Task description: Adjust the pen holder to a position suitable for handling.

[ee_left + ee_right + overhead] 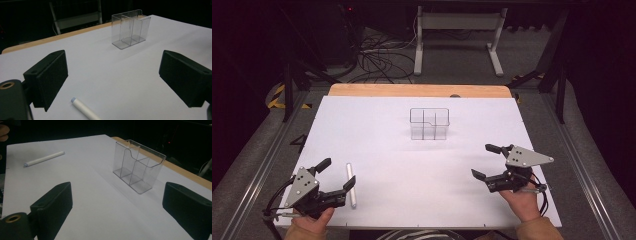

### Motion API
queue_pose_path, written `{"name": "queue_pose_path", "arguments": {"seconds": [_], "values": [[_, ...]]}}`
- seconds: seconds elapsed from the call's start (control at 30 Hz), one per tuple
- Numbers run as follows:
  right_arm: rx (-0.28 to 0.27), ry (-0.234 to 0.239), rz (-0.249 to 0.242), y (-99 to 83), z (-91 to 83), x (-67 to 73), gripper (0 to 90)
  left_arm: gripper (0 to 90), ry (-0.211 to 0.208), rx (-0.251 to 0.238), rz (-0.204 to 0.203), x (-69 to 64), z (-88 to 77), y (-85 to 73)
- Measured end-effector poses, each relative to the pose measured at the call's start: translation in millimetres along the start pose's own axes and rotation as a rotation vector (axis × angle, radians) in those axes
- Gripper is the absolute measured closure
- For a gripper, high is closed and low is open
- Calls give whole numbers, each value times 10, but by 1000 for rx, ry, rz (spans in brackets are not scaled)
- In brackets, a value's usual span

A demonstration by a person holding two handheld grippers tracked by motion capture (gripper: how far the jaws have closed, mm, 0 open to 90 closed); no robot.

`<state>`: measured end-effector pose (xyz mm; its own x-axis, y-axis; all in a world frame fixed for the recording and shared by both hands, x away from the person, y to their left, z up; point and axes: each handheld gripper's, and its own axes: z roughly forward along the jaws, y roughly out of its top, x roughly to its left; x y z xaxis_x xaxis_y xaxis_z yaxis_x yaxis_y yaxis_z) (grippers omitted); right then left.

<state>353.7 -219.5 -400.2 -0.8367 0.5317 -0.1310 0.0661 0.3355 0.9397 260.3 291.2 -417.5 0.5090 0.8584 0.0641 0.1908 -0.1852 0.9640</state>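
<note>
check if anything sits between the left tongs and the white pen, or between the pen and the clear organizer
Nothing visible does. The white pen lies flat just beside the open left tongs, bare white table around it. The table between it and the clear organizer carries nothing.

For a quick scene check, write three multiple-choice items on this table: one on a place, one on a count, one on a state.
1. Where does the white pen lie?
A. inside the organizer
B. flat on the table by the left gripper
C. held by the right gripper

2. How many compartments does the clear organizer have?
A. one
B. three
C. six

3. How do the left gripper's fingers stand?
A. open, holding nothing
B. shut on the pen
C. shut on the organizer

B: the pen rests on the white surface beside that gripper.
B: dividers form three sections.
A: both fingers stand apart, the pen untouched.
</note>
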Motion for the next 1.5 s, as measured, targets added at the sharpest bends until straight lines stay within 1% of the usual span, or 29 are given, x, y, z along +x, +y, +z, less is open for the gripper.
{"name": "queue_pose_path", "arguments": {"seconds": [0.13, 0.23, 0.3, 0.4, 0.5, 0.67, 0.73, 0.83, 0.9, 0.93, 0.97, 1.07, 1.23, 1.3, 1.33, 1.4, 1.5], "values": [[-9, 9, -6, 70, 70, -23, 98, 96, 3, 5, 2, 10, 11, 0], [3, 10, -26, 139, 141, -38, 98, 101, 1, 13, -2, 7, 21, -4], [8, 14, -34, 180, 181, -65, 98, 101, 2, 10, 4, 8, 21, -2], [-1, 22, -35, 239, 226, -98, 98, 101, 0, 11, -1, 5, 14, -1], [-12, 25, -47, 283, 268, -97, 98, 101, -1, 7, 0, 10, 17, -2], [-15, 27, -59, 313, 315, -95, 98, 102, -1, 6, 1, 11, 16, -2], [-17, 36, -66, 343, 331, -102, 98, 102, -1, 9, 2, 9, 16, -1], [14, 39, -91, 430, 353, -97, 108, 102, 0, 9, 2, 3, 12, 1], [16, 49, -119, 497, 361, -98, 144, 101, 0, 9, 1, 4, 10, 0], [16, 49, -119, 497, 361, -98, 144, 102, 0, 9, 1, 4, 10, 0], [41, 51, -138, 571, 382, -110, 162, 101, 0, 9, 2, 6, 10, -1], [70, 61, -160, 665, 437, -148, 191, 101, 4, 11, 4, 11, 3, -8], [119, 78, -197, 781, 585, -215, 225, 102, 8, 18, 0, 14, -11, -18], [130, 85, -209, 817, 646, -243, 244, 102, 11, 23, -2, 15, -15, -22], [143, 86, -213, 836, 678, -257, 249, 103, 8, 26, -8, 11, -18, -25], [162, 83, -233, 879, 738, -283, 268, 103, 8, 28, -8, 11, -19, -27], [190, 90, -255, 931, 836, -327, 307, 105, 13, 30, -5, 14, -22, -29]]}}
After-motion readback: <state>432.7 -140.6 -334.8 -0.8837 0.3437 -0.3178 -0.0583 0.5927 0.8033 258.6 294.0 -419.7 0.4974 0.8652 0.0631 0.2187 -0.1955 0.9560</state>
